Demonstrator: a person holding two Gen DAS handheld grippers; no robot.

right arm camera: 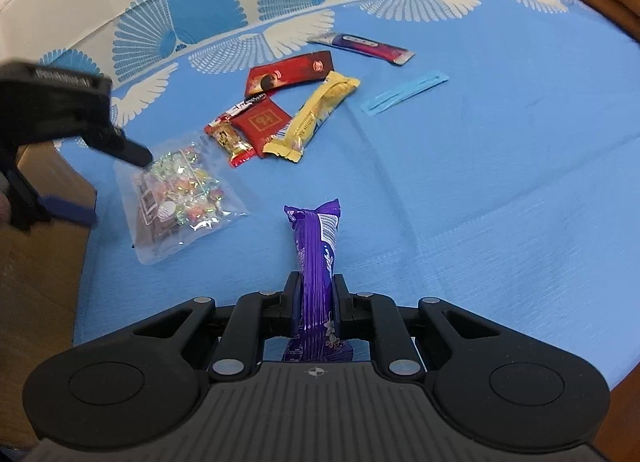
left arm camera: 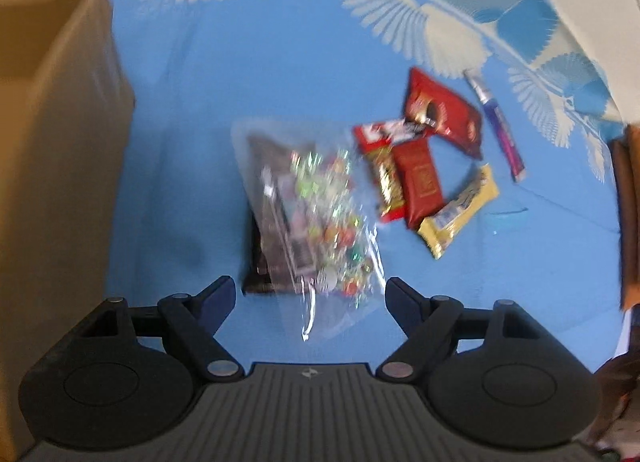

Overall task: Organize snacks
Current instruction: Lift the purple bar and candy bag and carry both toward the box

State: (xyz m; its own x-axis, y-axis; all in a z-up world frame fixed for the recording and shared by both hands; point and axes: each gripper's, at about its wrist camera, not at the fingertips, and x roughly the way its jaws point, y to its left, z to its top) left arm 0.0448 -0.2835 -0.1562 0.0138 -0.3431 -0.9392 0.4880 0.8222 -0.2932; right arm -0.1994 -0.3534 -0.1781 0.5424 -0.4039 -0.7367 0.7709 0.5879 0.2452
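left gripper [left arm camera: 307, 288]: black linkage arms, dark blue finger pads, silver pivot pins, round side housings | right gripper [right arm camera: 316, 292]: same black build, ribbed grey base plate, small crosshair mark

**Purple bar clamped, snacks spread on blue cloth**

The right hand-held gripper [right arm camera: 316, 302] has its jaws closed tight on a purple snack bar [right arm camera: 316, 254], which stands up between them and points away over the surface [right arm camera: 480, 202], covered in a blue cloth with white and blue fan patterns. At the left, the left hand-held gripper [right arm camera: 132, 154] hangs over a clear bag of colourful sweets [right arm camera: 180, 198], beside a cardboard box [right arm camera: 40, 262]. Farther off lie a cluster of wrappers: a small red-and-gold bar [right arm camera: 230, 140], a dark red square packet [right arm camera: 262, 122], a yellow bar [right arm camera: 316, 118] and a long red packet [right arm camera: 288, 72]. Apart from these are a purple-red stick [right arm camera: 364, 44] and a light blue strip [right arm camera: 406, 92].
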